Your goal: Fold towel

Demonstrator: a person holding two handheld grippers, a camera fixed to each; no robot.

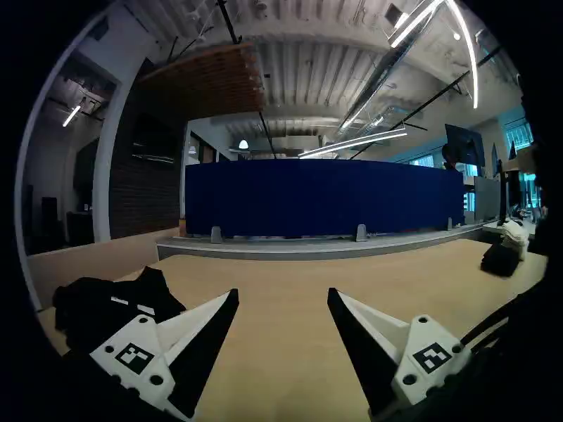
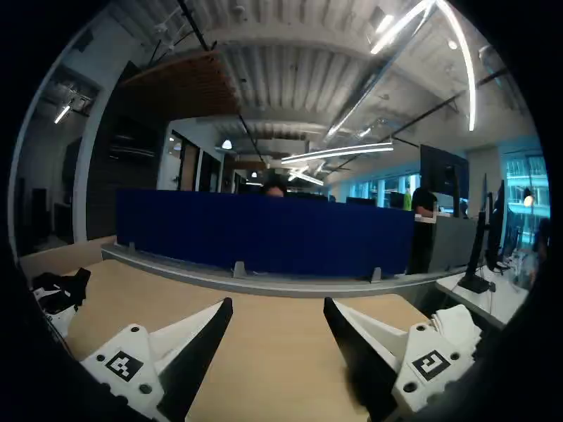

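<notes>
Each finger bears a square black-and-white marker [image 1: 134,356]. The left gripper [image 1: 283,290] is spread wide over a wooden table [image 1: 281,366], holding nothing. A crumpled black cloth [image 1: 105,302] lies just left of its left finger; its white tags are too small to read. The right gripper [image 2: 277,300] is equally wide and empty, with a folded white towel [image 2: 457,323] just beyond its right finger. Farther off stands a blue partition [image 1: 317,197].

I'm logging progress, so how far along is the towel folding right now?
Done: no folded towel I can confirm. In hand: nothing; the left gripper and right gripper are both open over the wooden table. Remaining: a crumpled dark cloth beside the left gripper, possibly the towel, needs picking up and folding.
</notes>
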